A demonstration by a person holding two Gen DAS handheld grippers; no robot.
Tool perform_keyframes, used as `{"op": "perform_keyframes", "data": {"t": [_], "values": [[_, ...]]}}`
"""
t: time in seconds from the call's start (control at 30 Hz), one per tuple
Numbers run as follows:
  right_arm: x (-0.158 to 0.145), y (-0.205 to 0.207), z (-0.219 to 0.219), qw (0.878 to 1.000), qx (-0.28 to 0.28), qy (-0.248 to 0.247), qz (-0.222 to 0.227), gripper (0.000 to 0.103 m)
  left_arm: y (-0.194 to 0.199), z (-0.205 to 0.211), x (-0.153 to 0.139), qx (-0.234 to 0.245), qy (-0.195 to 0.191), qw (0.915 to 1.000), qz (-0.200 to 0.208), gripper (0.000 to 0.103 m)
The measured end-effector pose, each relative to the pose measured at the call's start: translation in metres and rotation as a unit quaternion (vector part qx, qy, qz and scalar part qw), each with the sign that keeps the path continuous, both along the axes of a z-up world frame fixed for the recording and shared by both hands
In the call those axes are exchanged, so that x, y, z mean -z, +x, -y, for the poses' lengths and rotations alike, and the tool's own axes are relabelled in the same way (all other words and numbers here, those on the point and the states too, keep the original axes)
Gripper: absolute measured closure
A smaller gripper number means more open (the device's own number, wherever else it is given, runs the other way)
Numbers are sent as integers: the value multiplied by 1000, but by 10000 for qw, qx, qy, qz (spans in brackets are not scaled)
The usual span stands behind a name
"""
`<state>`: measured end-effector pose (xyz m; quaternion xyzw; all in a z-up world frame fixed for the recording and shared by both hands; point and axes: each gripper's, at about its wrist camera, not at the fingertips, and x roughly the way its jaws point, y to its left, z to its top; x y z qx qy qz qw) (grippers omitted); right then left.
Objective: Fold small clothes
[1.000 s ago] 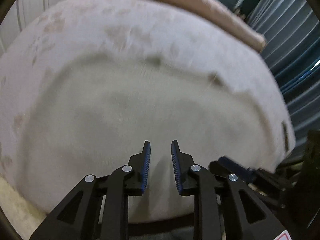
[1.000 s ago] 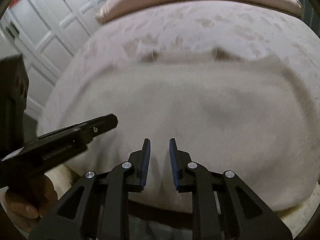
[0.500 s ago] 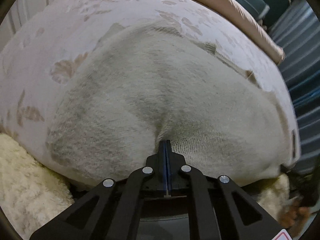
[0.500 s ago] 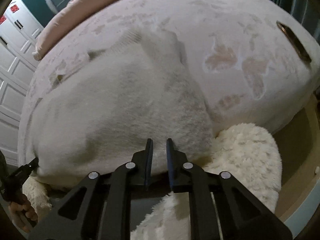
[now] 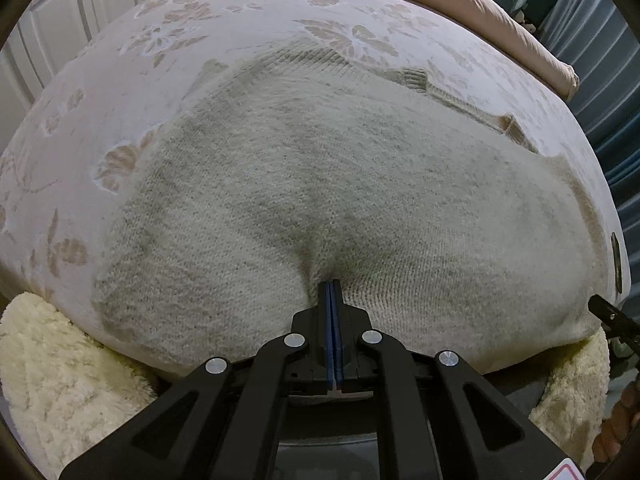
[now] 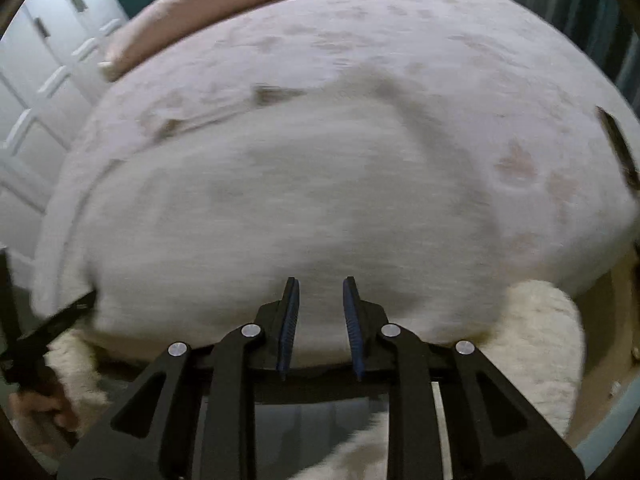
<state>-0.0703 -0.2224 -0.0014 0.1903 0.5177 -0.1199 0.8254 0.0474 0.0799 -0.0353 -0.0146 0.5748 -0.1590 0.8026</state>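
Sweater (image 5: 340,184): cream knit, spread flat on the bed (image 5: 120,92), its near hem hanging at the mattress edge closest to us.
Left gripper (image 5: 333,286): clenched on the sweater's near hem, and we see the knit pucker into creases that fan away from the pads.
Right gripper (image 6: 319,300): released, jaws apart over the near hem, nothing between them (this view is smeared by motion, so whether the fingers touch the wool we cannot tell).
Step in hand: we judge it to be taking the hem at two points for a first fold.
How to do it well: we would close the right gripper on the hem well apart from the left hold, bite both layers, then lift the two together and level, so the knit carries over without twisting.
Surface: pale bedspread with a faded leaf print, soft and yielding; a pink quilt (image 5: 460,12) lies along the far side.
Room: white panelled doors (image 6: 44,80) to one side, striped curtain (image 5: 600,60) to the other, a fluffy cream rug (image 6: 532,344) below the bed.
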Motion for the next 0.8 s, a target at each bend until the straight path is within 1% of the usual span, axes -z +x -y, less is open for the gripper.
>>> {"op": "perform_keyframes", "data": {"t": [0.07,0.13,0.17,0.23,0.27,0.33,0.37,0.4,0.43,0.53,0.57,0.63,0.7,0.73,0.77,0.8], "values": [[9,8,-11,9997,-204,-31,-109,80,0,2,0,18,44,10000,30,96],[35,20,-20,9979,-450,-131,-453,78,-1,3,1,46,84,9999,63,96],[48,26,-28,9963,-557,-351,-544,78,-1,4,1,64,106,9999,73,96],[44,28,-37,9940,-678,-663,-539,77,-1,4,1,86,132,9998,90,96],[37,29,-41,9933,-669,-764,-545,77,-1,5,1,99,140,9998,96,96],[25,27,-38,9953,-601,-660,-377,75,-1,5,1,92,137,9998,97,96],[19,25,-38,9965,-595,-529,-262,75,-1,5,1,81,134,9998,97,96],[19,30,-39,9969,-603,-442,-242,75,-1,5,1,79,140,9998,106,96],[20,26,-38,9969,-633,-385,-282,75,-1,5,2,95,155,9998,118,96],[49,32,-43,9946,-753,-378,-613,73,-2,8,2,126,258,9994,172,96],[50,29,-46,9947,-756,-422,-551,73,-3,9,2,157,308,9992,194,96],[44,27,-48,9943,-781,-441,-578,73,-2,10,1,190,346,9990,195,96],[34,29,-40,9961,-716,-240,-462,73,0,8,-4,158,276,9994,118,96],[29,28,-33,9971,-655,-98,-371,72,2,7,-9,131,170,9997,90,97],[19,25,-19,9984,-515,46,-208,72,5,4,-16,86,1,9999,95,94],[12,25,-6,9994,-344,33,-83,67,9,2,-25,-8,-87,9998,186,88]]}}
